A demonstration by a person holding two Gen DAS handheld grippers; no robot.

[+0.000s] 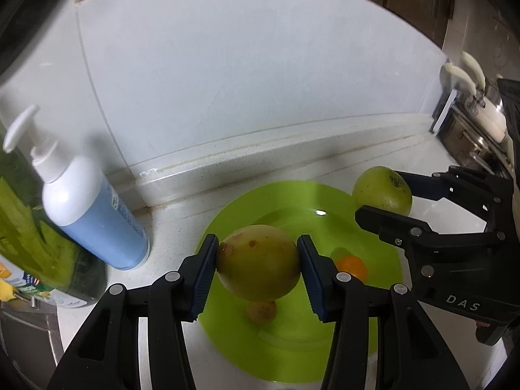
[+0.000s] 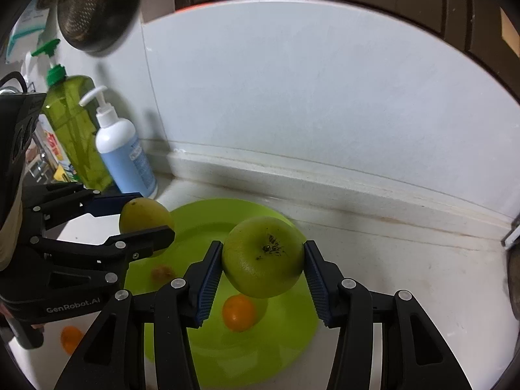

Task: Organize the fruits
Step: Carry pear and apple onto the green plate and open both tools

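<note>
Item: green apple (image 2: pixel 263 256), held above the lime-green plate (image 2: pixel 292 334) in the right tool (image 2: pixel 263 268). The blue ribbed pads (image 2: pixel 208 282) pinch it across its widest part, stem pit with dark speckles facing the right wrist camera. Judged firm, fairly heavy for its size, smooth-skinned and apt to roll once set down; the hold across the widest part suits it, and a hard squeeze would likely bruise it.

Item: second green fruit, yellower with small brown spots (image 1: pixel 258 263), pinched the same way at its widest part in the left tool (image 1: pixel 258 265), also over the plate. Judged similar in weight and firmness; the skin looks glossy, so a slip is possible if the grip loosens.

Plate contents: one small orange citrus (image 2: pixel 240 312) lying in the well; one small brownish fruit (image 1: pixel 261 310), blurred, kind not clear. Both look light and easily nudged by a larger fruit set down beside them.

Off the plate: another small orange fruit (image 2: pixel 71 338) on the pale counter (image 2: pixel 406 273), near the left tool.

Surroundings: white pump bottle with blue label (image 1: pixel 94 208) and a tall green bottle (image 2: pixel 76 130) against the wall, just left of the plate; metal cookware with pale handles (image 1: pixel 477 107) at the far right; a dark mesh strainer (image 2: pixel 94 6) hanging above.
</note>
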